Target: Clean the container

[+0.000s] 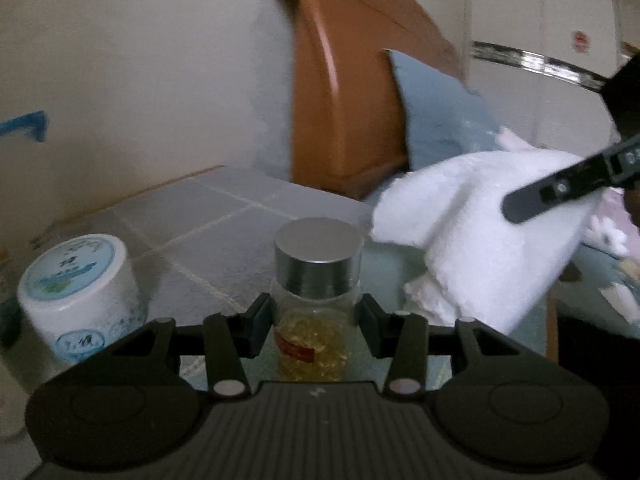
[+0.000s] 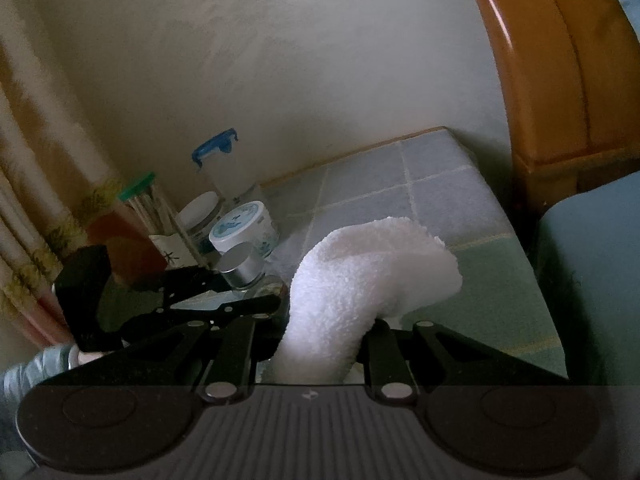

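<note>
**Bottle Pinned, Cloth Ready: Wiping It Well**

Far left on the tiled top (image 1: 224, 216): a white tub (image 1: 80, 288), lid up, standing apart from the action and best left unbumped. Next along, at centre: the left gripper (image 1: 316, 320), closed snugly on the glass bottle (image 1: 314, 332), pads pressing its clear wall just under the silver cap (image 1: 318, 256). Upright, resting on or just above the surface; cannot tell which. Amber contents and a red label visible through the glass.

To the right: the right gripper (image 2: 320, 344), pinched narrow on a folded white cloth (image 2: 360, 276), the free end flopping forward beside the bottle, apparently not yet touching it.

Advice for the step, as judged from here: keep the left grip firm and low, so the cap and shoulder stay exposed. Bring the cloth's loose fold onto the cap first, then down the glass. Light pressure only, directed towards the holding pads, lest the bottle twist or slip out. Mind the crowded jars (image 2: 200, 216) behind.
</note>
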Available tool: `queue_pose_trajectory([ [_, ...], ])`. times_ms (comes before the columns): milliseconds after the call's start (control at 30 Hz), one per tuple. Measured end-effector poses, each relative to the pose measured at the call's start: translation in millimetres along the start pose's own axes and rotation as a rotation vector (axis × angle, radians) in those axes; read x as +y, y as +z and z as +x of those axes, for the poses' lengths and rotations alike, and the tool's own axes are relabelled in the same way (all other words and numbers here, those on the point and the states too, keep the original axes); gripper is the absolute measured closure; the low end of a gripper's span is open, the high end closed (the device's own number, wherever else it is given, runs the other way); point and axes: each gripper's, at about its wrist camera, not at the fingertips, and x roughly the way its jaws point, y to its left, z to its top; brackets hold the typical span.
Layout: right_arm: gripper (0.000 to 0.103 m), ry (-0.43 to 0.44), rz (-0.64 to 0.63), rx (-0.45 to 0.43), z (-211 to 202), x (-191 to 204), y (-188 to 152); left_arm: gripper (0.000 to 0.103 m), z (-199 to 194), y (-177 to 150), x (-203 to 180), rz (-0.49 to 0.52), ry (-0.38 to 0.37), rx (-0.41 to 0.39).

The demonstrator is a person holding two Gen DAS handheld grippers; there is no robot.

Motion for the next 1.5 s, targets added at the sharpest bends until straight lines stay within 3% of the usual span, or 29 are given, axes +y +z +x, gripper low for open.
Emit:
queue_pose_trajectory([
  [433, 0.084, -0.044, -0.058, 0.062, 15.8, 20.9, 14.0, 0.057, 8.1, 9.7, 48.1, 0.147, -0.28, 0.02],
  [667, 0.084, -0.047, -0.068, 0.076, 21.1, 25.6, 17.8, 0.053, 2.2, 7.6, 50.5, 0.144, -0.286, 0.028],
  [733, 0.084, -0.044, -0.067, 0.074, 21.4, 25.0, 18.2, 0.024, 2.7, 8.3, 47.2, 0.114, -0.263, 0.035],
  [867, 0.084, -0.039, -0.061, 0.066, 19.2, 21.7, 17.8, 0.023, -4.6, 9.6, 33.9, 0.074, -0.157, 0.033],
  [1000, 0.084, -0.029, -0.044, 0.052, 16.5, 15.8, 15.1, 0.023, -12.1, 9.2, 21.7, -0.106, -0.03, 0.012],
  [1267, 0.083, -0.006, -0.003, 0.028, 12.6, 1.0, 8.9, 0.021, 1.7, 0.7, -19.6, -0.199, 0.236, -0.007],
  [1500, 0.083, 0.0, 0.026, 0.009, 6.9, -8.3, 3.0, 0.023, 9.5, -3.5, -28.8, -0.256, 0.342, -0.019],
])
